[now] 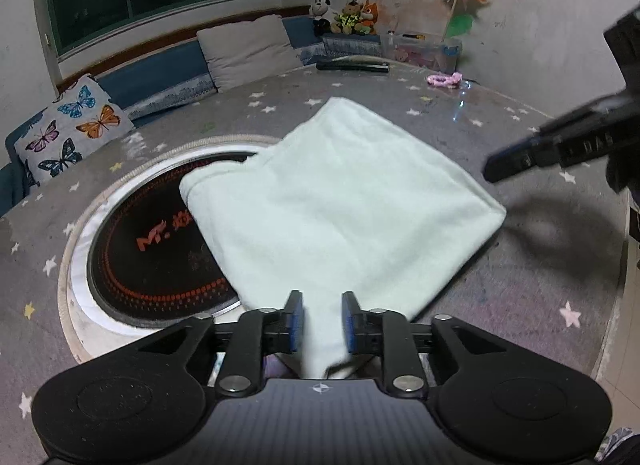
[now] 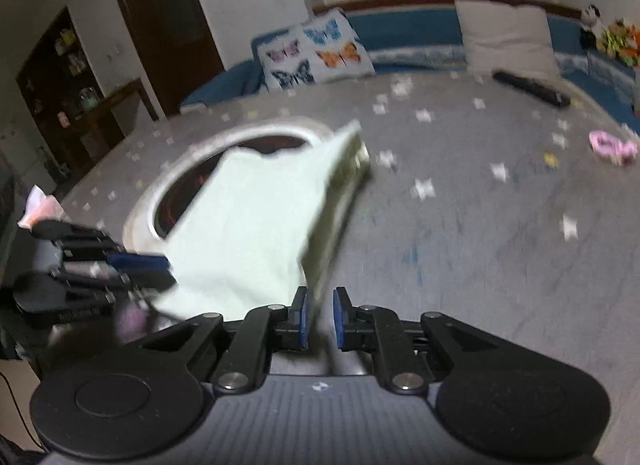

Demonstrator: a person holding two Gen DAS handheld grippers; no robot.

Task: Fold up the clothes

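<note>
One pale green cloth (image 1: 344, 201) is seen folded into a layered square on the tabletop (image 1: 520, 297), partly over the round inset burner (image 1: 160, 249). Its near corner is pinched by the left tool (image 1: 322, 321); the right tool (image 2: 320, 317) stands parted beside an edge. A fold or final smoothing is judged under way, calling for aligned edges; two tools are counted

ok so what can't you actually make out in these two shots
- Left wrist view: the near corner of the pale cloth runs between the left gripper fingers; contact is hidden behind them, so the grip is unclear.
- Left wrist view: the right gripper is cut off by the frame edge.
- Right wrist view: motion blur smears the cloth's lifted edge; the layer count is unreadable.
- Left wrist view: the cloth covers part of the red print on the round black insert.
</note>
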